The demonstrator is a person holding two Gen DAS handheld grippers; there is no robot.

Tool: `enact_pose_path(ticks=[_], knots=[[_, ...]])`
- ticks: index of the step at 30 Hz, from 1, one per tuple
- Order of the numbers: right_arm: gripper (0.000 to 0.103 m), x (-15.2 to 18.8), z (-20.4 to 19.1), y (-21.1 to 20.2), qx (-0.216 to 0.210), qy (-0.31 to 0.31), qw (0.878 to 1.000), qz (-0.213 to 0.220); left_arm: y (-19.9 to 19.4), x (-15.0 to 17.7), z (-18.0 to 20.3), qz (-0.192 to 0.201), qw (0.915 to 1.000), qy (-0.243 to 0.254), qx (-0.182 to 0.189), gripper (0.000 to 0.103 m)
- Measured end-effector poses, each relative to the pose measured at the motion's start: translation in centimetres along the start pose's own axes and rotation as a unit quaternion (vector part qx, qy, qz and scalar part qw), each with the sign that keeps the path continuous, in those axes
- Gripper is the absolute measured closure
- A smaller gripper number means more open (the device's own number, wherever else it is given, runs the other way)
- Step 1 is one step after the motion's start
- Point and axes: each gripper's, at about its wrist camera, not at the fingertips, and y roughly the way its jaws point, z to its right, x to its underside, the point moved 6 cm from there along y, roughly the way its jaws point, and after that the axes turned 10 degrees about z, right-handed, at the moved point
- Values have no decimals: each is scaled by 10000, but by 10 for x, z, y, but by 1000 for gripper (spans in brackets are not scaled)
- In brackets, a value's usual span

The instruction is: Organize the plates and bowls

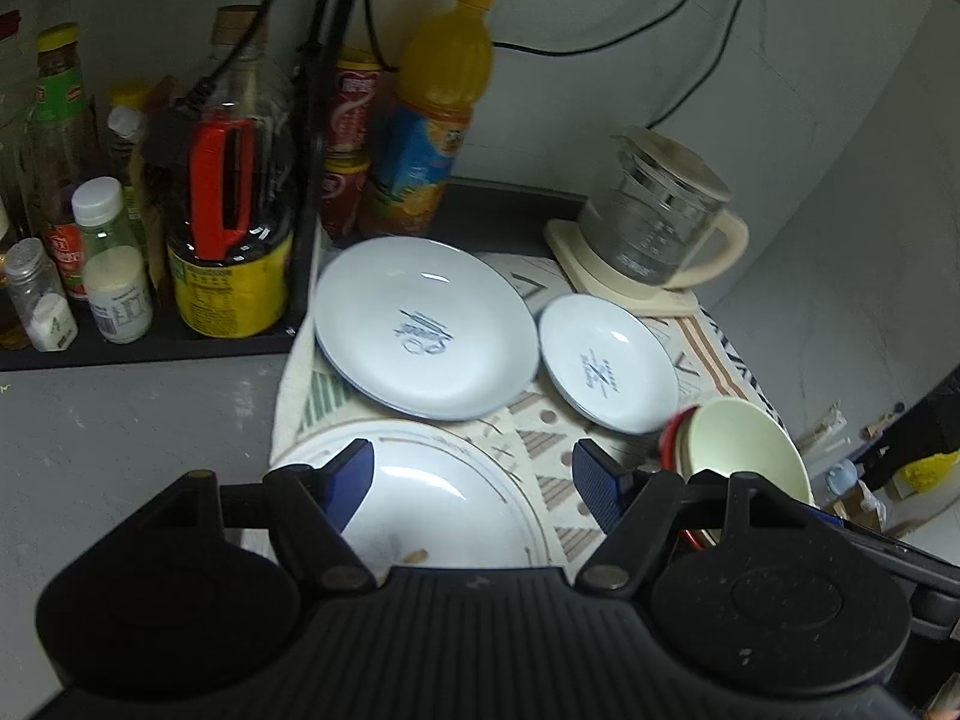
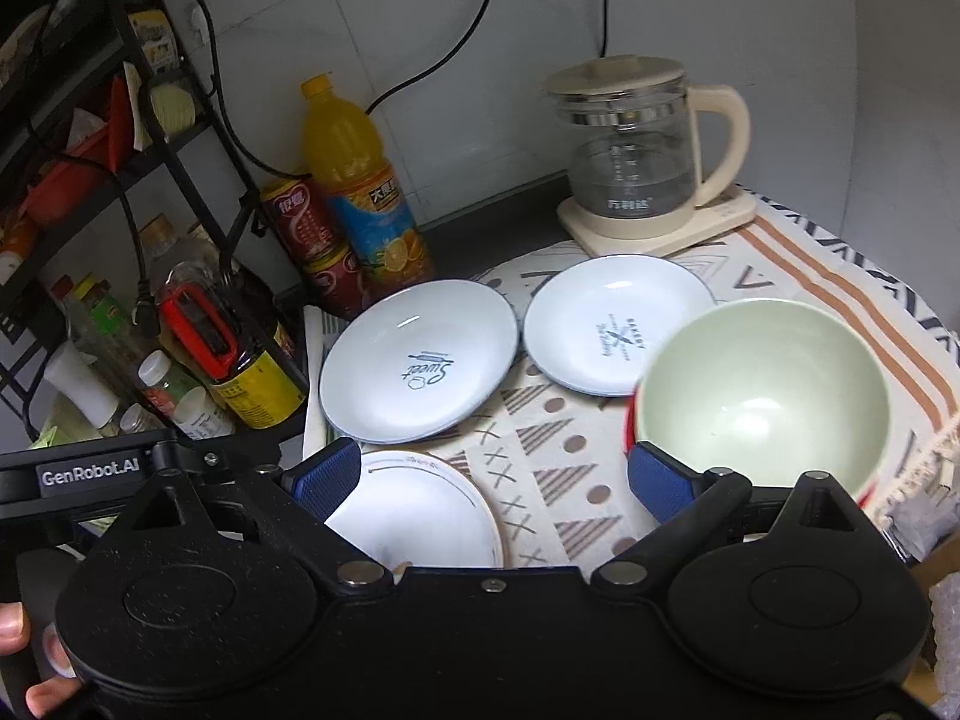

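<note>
A large white plate (image 1: 423, 330) (image 2: 420, 363) with blue script lies on a patterned cloth (image 1: 555, 456) (image 2: 540, 468). To its right sits a smaller white plate (image 1: 606, 363) (image 2: 612, 324). A gold-rimmed white plate (image 1: 420, 498) (image 2: 414, 510) lies nearest, under my left gripper (image 1: 474, 480), which is open with nothing between its fingers. A pale green bowl (image 1: 738, 438) (image 2: 762, 393) with a red outside stands at the right. My right gripper (image 2: 492, 480) is open and empty, its right finger (image 2: 660, 480) just beside the bowl's near rim.
A black rack (image 1: 150, 354) (image 2: 180, 180) at the left holds bottles and jars. An orange juice bottle (image 1: 429, 114) (image 2: 360, 180) and red cans (image 1: 348, 138) (image 2: 306, 234) stand at the back. A glass kettle (image 1: 654, 222) (image 2: 636, 156) sits on its cream base. Part of a hand (image 2: 24, 660) shows at the lower left.
</note>
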Motion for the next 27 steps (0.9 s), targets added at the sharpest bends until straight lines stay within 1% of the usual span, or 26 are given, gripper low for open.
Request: enact_pose_path(ticks=[2,4,6,7,9,13,17,18,19,20,22,27], knots=[[10,-1,-4,11,-55,25,10000,-35,4,-2,-8,26,10000,-37,-60,32],[14,-2,-8,23,-25,41,10000,-76,11,-5,-16,11,9999,-76,-103,33],[16,-3,-11,34,-23,58,9999,-136,20,-9,-23,-5,9999,-101,-120,35],[20,-3,-12,41,-35,62,9998,-163,26,-10,-26,-14,9998,-119,-136,36],[25,-3,-14,52,-22,93,9997,-225,36,-13,-32,-45,9997,-175,-185,36],[33,-3,-15,79,-24,161,9992,-361,59,-17,-39,-118,9997,-164,-146,41],[35,-1,-19,103,-33,179,9986,-491,85,-15,-50,-267,9989,-320,-193,47],[37,0,-19,110,-16,181,9984,-538,92,-14,-53,-308,9987,-347,-220,47],[41,0,-20,118,-27,198,9980,-595,98,-14,-56,-348,9984,-367,-243,48],[42,1,-21,124,-53,202,9977,-643,104,-13,-59,-386,9982,-384,-254,49],[43,3,-23,138,-10,162,9970,-753,116,-11,-65,-461,9976,-411,-297,52],[44,10,-21,168,73,272,9940,-1058,139,-7,-78,-615,9958,-522,-432,57]])
